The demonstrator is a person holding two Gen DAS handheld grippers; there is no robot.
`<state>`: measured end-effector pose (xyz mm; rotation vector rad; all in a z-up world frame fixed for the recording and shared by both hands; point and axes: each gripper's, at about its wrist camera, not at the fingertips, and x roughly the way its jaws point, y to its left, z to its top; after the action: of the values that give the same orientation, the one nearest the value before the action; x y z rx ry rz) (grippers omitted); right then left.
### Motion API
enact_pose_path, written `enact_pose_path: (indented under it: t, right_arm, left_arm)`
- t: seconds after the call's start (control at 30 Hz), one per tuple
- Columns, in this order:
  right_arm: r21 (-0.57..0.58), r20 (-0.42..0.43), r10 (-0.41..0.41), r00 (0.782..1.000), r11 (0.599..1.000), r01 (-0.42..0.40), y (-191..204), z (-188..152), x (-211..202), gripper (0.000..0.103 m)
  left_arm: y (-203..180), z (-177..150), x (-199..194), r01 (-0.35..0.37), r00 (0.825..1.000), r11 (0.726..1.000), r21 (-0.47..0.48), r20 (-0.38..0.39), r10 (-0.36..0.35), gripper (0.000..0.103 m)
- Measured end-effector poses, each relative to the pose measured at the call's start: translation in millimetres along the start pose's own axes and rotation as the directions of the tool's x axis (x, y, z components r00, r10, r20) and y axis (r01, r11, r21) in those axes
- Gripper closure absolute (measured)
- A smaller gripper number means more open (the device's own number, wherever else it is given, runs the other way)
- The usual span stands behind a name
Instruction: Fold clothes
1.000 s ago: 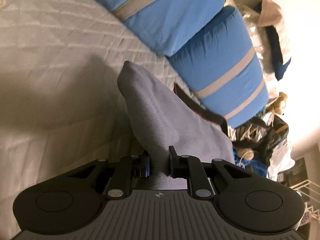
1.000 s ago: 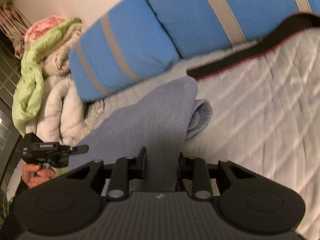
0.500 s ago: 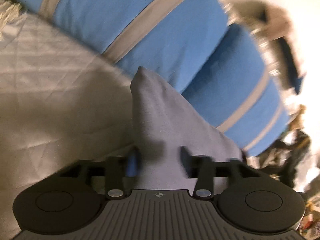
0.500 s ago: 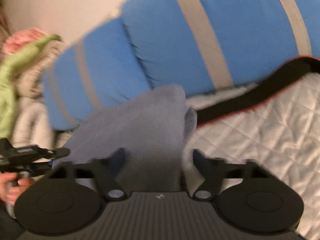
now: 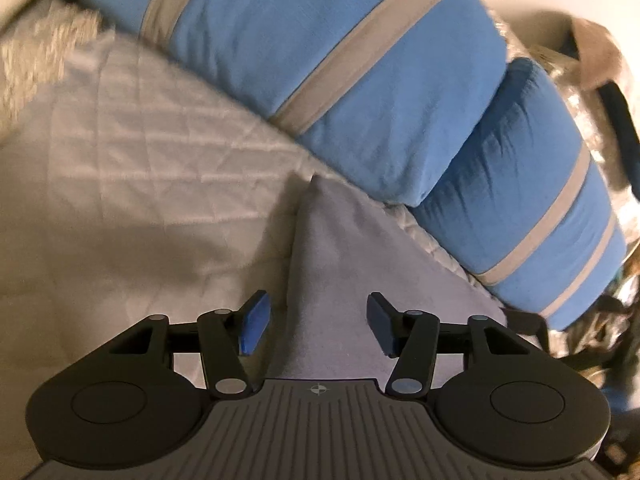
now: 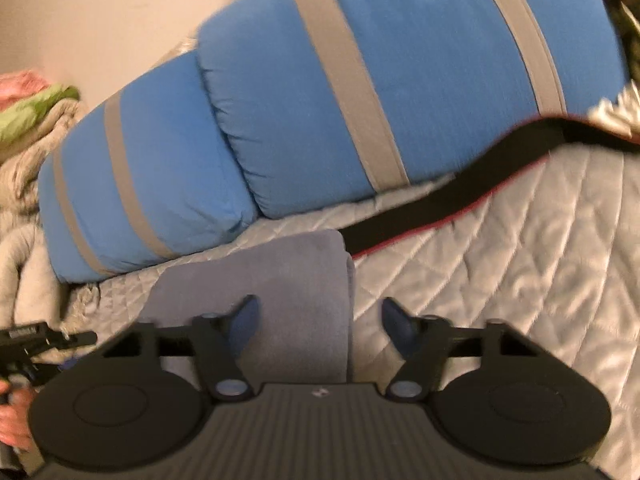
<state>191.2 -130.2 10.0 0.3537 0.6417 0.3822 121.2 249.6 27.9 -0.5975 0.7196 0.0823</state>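
On the quilted bed cover (image 5: 132, 148), the grey cloth (image 5: 344, 264) lay flat, running from the bottom centre of the left wrist view up toward twelve o'clock, where its corner stopped just short of the blue pillows (image 5: 328, 60). The left gripper (image 5: 316, 322) had its jaws apart and closing, with the cloth under the gap between them; neither blue pad (image 5: 253, 322) pressed on the fabric, so it held nothing. The right gripper (image 6: 318, 326) was in the same condition, jaws parted and closing over the folded edge of the cloth (image 6: 280, 276), pads clear of it. At nine o'clock in the right view the other handle and a hand (image 6: 14, 420) showed at the frame edge.

Several things could have gone wrong from that position. If the jaws closed where they stood, they might have pinched the quilted cover along with the cloth and dragged the bedding. A bite on only the top layer could have peeled the fold open again. The black strap (image 6: 460, 196) lay at one o'clock, very near the cloth's far corner, and a sideways pull could have caught it. With the pillows so near at twelve o'clock, a forward fold could have bunched the cloth against them.
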Motion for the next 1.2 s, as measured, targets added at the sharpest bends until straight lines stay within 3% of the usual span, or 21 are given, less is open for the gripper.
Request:
enact_pose_path:
  t: [0.1,0.17,0.33,0.43,0.63,0.73,0.83,1.03,1.2]
  right_arm:
    - [-0.027,0.011,0.020,1.000,0.999,-0.020,8.7,-2.7,3.5,0.092]
    - [-0.101,0.046,-0.002,0.999,0.995,0.006,20.5,-5.8,5.2,0.097]
    - [-0.312,0.086,-0.011,0.996,0.949,0.038,55.3,-8.9,20.3,0.098]
    - [-0.411,0.077,-0.008,0.997,0.911,0.039,72.3,-12.3,37.9,0.098]
    - [-0.491,0.023,0.007,1.000,0.871,0.005,92.5,-19.6,66.6,0.098]
    - [-0.502,-0.012,-0.033,0.999,0.865,0.023,91.9,-23.0,78.6,0.098]
    - [-0.490,-0.022,-0.092,0.996,0.869,0.070,83.6,-23.6,82.6,0.087]
    - [-0.404,-0.009,-0.179,0.984,0.901,0.160,55.3,-8.9,71.4,0.087]
    - [-0.372,0.010,-0.262,0.965,0.895,0.247,39.6,-1.7,67.5,0.088]
  left_arm:
    - [-21.5,-5.7,1.4,-0.045,0.998,0.990,0.133,0.036,0.041,0.078]
    - [-38.5,-10.6,5.7,-0.081,0.996,0.972,0.219,0.047,0.072,0.082]
    - [-79.8,-26.4,26.4,-0.133,0.990,0.908,0.398,0.092,0.104,0.083]
    - [-96.2,-36.6,42.9,-0.118,0.992,0.879,0.462,0.087,0.087,0.084]
    - [-112.1,-47.2,73.0,-0.070,0.997,0.849,0.524,0.061,0.044,0.083]
    - [-111.7,-57.1,82.5,-0.085,0.996,0.808,0.583,0.067,0.057,0.083]
    - [-110.1,-60.3,81.0,-0.086,0.996,0.775,0.626,0.071,0.053,0.082]
    - [-101.9,-49.8,74.1,-0.180,0.983,0.785,0.592,0.086,0.161,0.082]
    - [-77.5,-29.1,76.0,-0.334,0.938,0.819,0.467,0.082,0.335,0.083]
